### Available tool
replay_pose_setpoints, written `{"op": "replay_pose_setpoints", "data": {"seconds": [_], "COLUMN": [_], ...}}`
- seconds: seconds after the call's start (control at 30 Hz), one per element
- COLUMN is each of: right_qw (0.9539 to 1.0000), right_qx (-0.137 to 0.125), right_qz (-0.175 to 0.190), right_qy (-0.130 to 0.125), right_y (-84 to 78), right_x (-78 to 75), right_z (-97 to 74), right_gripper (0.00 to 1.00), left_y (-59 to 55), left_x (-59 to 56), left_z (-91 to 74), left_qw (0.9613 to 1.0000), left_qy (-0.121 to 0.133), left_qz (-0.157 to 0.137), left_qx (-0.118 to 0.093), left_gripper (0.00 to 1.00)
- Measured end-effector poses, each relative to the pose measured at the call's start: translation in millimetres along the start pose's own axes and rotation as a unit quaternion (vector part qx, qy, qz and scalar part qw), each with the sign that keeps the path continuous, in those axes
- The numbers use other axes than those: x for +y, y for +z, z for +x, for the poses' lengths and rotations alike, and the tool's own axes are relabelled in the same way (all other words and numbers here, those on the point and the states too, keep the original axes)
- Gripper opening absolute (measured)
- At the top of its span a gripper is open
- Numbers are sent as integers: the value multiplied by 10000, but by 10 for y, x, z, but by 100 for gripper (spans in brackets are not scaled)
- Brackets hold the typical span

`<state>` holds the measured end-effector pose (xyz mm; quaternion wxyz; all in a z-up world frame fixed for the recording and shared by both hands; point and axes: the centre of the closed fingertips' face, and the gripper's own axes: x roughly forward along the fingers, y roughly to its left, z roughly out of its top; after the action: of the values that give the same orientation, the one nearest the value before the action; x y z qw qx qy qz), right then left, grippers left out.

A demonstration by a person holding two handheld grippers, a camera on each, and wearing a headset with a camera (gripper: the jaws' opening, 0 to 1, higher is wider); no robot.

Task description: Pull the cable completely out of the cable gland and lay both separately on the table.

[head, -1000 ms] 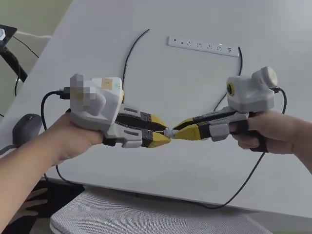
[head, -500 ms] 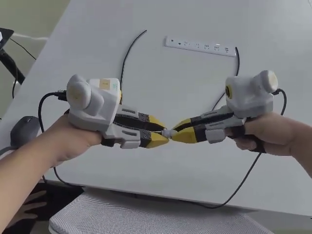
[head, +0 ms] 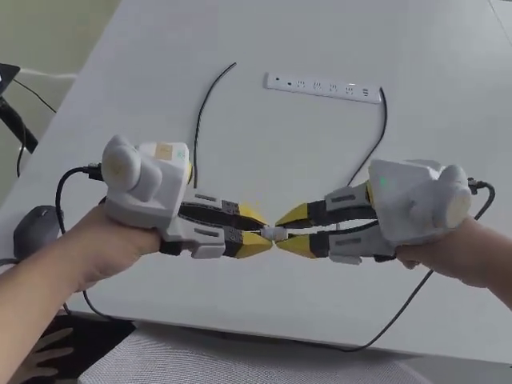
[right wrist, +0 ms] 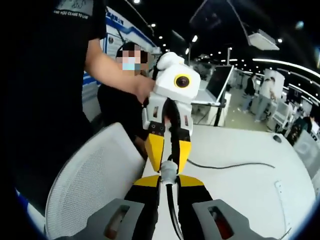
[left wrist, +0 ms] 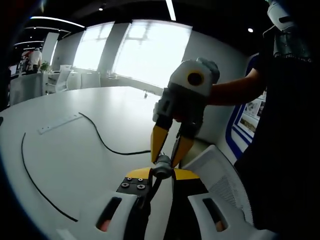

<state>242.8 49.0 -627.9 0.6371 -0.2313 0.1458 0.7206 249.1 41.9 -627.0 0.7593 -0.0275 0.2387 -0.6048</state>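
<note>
Presently, work above the table (head: 320, 136), tips opposed for a straight axial pull. Note right gripper (head: 280, 231) pinched on gland (head: 276, 234), jaws slightly apart; left gripper (head: 264, 232) nearly closed, apparently on cable (right wrist: 172, 207) just beside gland. Treat cable as not yet withdrawn.

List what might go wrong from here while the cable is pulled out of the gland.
1. The left gripper and right gripper meet tip to tip at the small cable gland. Little bare cable shows to grab, so a pull may slip.
2. The work hangs in the air near the front edge of the table, by a mesh chair. A freed gland could fall off the table.
</note>
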Motion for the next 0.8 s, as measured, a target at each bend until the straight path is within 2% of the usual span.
{"op": "replay_pose_setpoints", "data": {"seconds": [0.07,0.13,0.4,0.47,0.63,0.8], "right_qw": [9994,9991,9994,9997,9996,9988], "right_qx": [108,163,243,237,210,171], "right_qz": [-308,-386,-209,-29,95,413], "right_qy": [-74,-64,-106,-103,-139,-195], "right_y": [-16,-28,-73,-80,-61,-60], "right_x": [14,51,26,17,22,20], "right_z": [6,11,20,27,27,13], "right_gripper": [8,8,8,8,8,9], "left_y": [-6,-20,-44,-50,-45,-45], "left_x": [-9,-27,-35,-33,-31,-38], "left_z": [4,13,38,39,28,29], "left_qw": [10000,10000,9999,9999,9999,9999], "left_qy": [-7,-32,-30,-21,7,-1], "left_qz": [-7,-15,24,25,21,70], "left_qx": [11,40,123,129,108,107], "left_gripper": [15,15,15,15,15,15]}}
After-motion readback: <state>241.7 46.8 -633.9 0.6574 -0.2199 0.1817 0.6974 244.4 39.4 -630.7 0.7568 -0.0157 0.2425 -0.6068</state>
